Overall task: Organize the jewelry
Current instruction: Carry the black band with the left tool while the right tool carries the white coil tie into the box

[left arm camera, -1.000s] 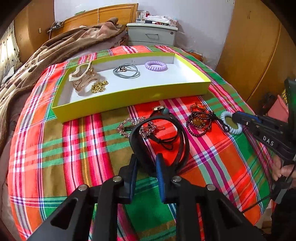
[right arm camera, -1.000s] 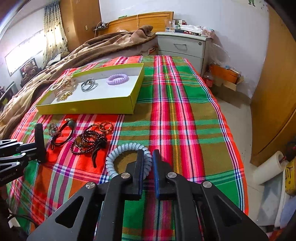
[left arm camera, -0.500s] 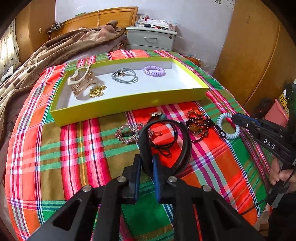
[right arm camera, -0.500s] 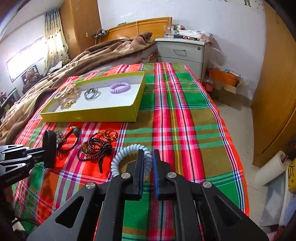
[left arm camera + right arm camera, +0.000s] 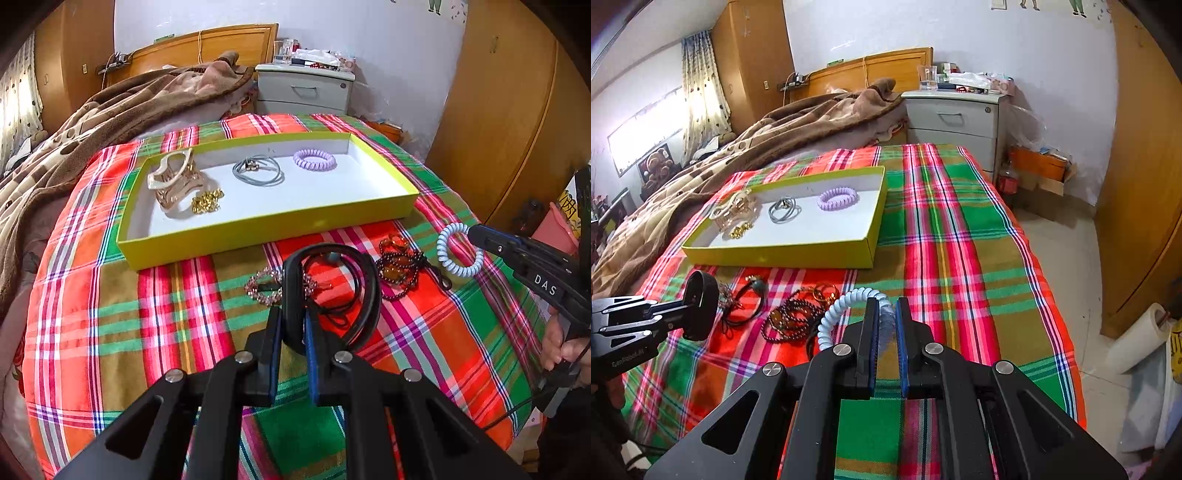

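Note:
My left gripper (image 5: pixel 293 325) is shut on a black bangle (image 5: pixel 371 295) and holds it above the plaid bedspread; it also shows in the right wrist view (image 5: pixel 700 310). My right gripper (image 5: pixel 886 325) is shut on a pale blue spiral hair tie (image 5: pixel 836 308), lifted off the cloth; it also shows in the left wrist view (image 5: pixel 456 251). A yellow tray (image 5: pixel 266 230) with a white floor lies beyond, holding a cream hair claw (image 5: pixel 171 181), gold chain (image 5: pixel 207 201), grey cord (image 5: pixel 258 170) and purple spiral tie (image 5: pixel 314 159).
On the cloth before the tray lie a rhinestone clip (image 5: pixel 262 286), a black cord necklace (image 5: pixel 332 314), and dark and amber bead bracelets (image 5: pixel 399 266). A brown blanket (image 5: pixel 110 110) covers the bed's left. A grey nightstand (image 5: pixel 956 122) stands behind. The bed edge drops to the floor at right.
My left gripper closed on the black bangle and raised it. My right gripper lifted the pale blue hair tie off the cloth. Both views rose and drew back from the tray.

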A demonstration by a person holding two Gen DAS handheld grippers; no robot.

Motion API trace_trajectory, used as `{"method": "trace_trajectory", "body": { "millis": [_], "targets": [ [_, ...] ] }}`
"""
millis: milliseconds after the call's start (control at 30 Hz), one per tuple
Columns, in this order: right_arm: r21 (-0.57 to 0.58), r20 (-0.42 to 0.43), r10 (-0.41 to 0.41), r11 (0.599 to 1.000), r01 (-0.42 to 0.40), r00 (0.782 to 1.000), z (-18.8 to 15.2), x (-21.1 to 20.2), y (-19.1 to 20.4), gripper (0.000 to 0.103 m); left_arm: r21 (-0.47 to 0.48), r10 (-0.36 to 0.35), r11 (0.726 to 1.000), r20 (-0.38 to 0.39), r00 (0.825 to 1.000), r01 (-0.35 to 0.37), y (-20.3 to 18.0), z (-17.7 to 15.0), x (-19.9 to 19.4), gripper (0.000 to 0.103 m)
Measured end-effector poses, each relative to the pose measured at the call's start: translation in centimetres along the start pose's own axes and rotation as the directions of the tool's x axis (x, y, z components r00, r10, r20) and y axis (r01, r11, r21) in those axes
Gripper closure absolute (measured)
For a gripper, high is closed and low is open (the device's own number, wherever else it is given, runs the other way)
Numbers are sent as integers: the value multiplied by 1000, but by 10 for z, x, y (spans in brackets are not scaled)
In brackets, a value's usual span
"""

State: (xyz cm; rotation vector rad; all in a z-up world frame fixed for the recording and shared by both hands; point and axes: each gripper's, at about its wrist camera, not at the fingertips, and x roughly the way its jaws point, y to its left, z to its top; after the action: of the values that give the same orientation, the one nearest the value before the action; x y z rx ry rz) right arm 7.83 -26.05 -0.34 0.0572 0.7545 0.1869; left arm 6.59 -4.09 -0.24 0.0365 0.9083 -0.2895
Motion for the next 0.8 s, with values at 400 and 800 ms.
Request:
{"method": "trace_trajectory", "body": {
  "millis": [400, 800],
  "targets": [
    [5, 30, 28, 1000, -28, 999, 23, 1, 9, 94, -3, 16, 1000, 23, 1000, -16, 10, 19, -6, 91],
    [-5, 44, 49, 999, -49, 998, 67, 25, 21, 94, -20, 22, 1000, 46, 999, -21, 27, 60, 0, 91]
  ]
}}
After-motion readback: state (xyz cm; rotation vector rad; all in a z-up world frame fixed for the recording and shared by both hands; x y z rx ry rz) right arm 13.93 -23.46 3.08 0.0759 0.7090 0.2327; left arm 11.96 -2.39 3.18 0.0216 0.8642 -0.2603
